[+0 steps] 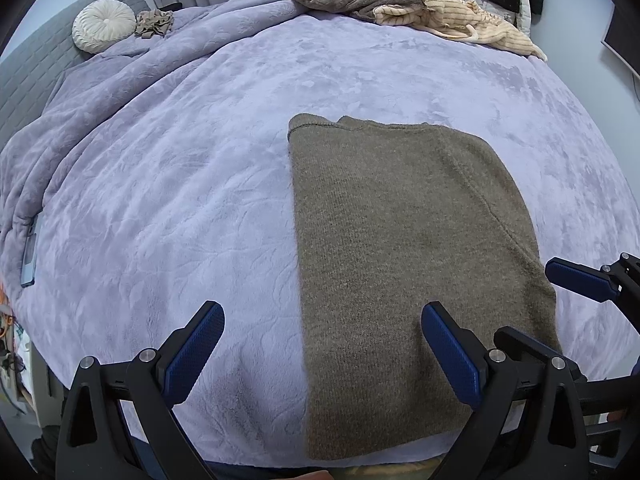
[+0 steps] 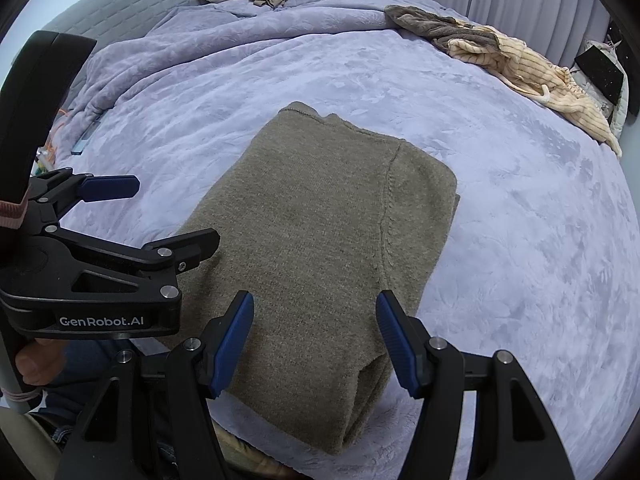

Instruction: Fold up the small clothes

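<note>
An olive-brown knit sweater [image 1: 404, 240] lies folded into a long rectangle on the lavender bed cover [image 1: 180, 200], its near end at the bed's front edge. My left gripper [image 1: 324, 328] is open and empty, hovering over the sweater's near left edge. In the right wrist view the sweater [image 2: 320, 240] lies straight ahead, and my right gripper [image 2: 316, 320] is open and empty just above its near end. The left gripper [image 2: 168, 216] shows at the left there, open; one right fingertip [image 1: 576, 280] shows at the right edge of the left wrist view.
A pile of unfolded clothes, grey-brown and cream striped [image 1: 420, 10], lies at the bed's far right edge [image 2: 520, 60]. A round cream cushion [image 1: 105, 26] and a small beige garment [image 1: 154, 24] sit at the far left by the grey headboard. A phone [image 1: 30, 252] lies at the left edge.
</note>
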A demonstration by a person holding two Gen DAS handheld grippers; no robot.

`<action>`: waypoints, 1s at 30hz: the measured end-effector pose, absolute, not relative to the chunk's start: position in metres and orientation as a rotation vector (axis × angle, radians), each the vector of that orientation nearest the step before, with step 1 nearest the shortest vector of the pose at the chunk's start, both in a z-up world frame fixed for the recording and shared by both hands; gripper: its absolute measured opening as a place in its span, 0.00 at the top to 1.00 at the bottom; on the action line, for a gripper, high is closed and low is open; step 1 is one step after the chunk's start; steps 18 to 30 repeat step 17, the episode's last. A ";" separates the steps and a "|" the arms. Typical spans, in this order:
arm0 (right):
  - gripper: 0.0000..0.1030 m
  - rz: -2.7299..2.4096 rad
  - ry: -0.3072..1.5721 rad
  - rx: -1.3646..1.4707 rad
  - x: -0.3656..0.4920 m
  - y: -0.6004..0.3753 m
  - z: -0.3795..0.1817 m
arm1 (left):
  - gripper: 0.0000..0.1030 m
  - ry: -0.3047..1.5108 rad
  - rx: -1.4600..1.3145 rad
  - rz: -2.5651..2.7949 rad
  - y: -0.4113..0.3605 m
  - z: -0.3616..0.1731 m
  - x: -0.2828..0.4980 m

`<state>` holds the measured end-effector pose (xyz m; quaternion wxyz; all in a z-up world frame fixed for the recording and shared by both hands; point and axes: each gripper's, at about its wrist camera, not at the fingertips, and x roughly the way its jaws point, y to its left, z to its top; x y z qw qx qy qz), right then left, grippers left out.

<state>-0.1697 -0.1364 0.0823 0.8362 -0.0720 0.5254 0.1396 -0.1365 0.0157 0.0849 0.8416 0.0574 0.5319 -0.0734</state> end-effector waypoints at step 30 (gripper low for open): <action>0.35 0.308 1.097 -0.147 -0.171 -0.142 0.084 | 0.04 1.117 0.127 -0.142 0.015 0.089 -0.141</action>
